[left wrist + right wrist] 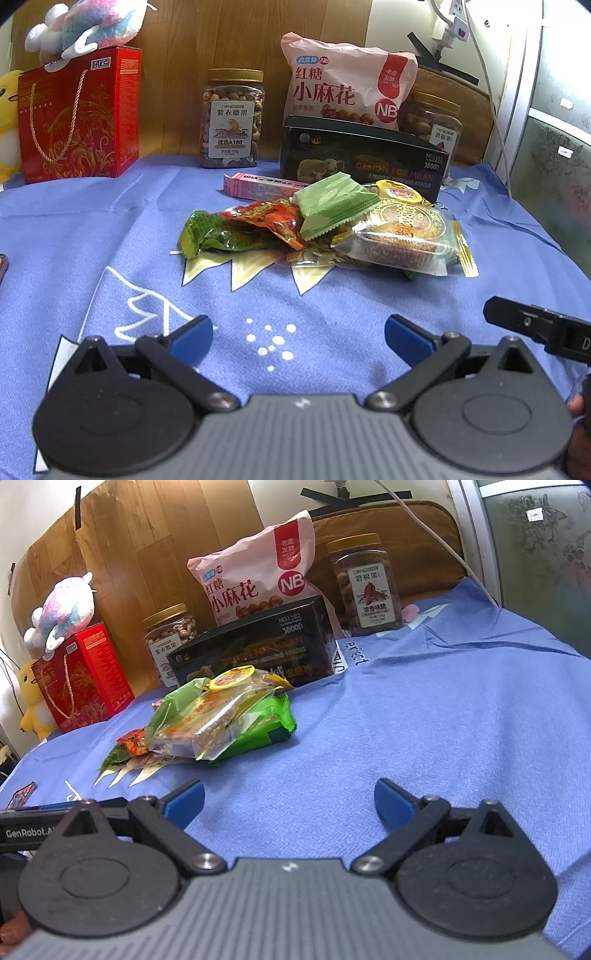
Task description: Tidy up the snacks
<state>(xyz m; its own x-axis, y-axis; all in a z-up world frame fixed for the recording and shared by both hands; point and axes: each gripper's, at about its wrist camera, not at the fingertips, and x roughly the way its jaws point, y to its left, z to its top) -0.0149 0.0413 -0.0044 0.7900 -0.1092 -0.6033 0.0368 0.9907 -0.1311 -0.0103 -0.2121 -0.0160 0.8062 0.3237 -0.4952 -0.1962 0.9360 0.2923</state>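
A heap of small snack packets lies on the blue cloth: a light green wafer packet, a wrapped mooncake, a red-orange packet and a dark green packet. The right wrist view shows the same heap, with the mooncake on a green packet. Behind it stand a black box, a pink bag and two nut jars. My left gripper is open and empty, short of the heap. My right gripper is open and empty, right of the heap.
A red gift box with a plush toy on top stands at the back left. A pink candy box lies by the black box. The blue cloth covers the table; a wooden board and a white cable stand behind.
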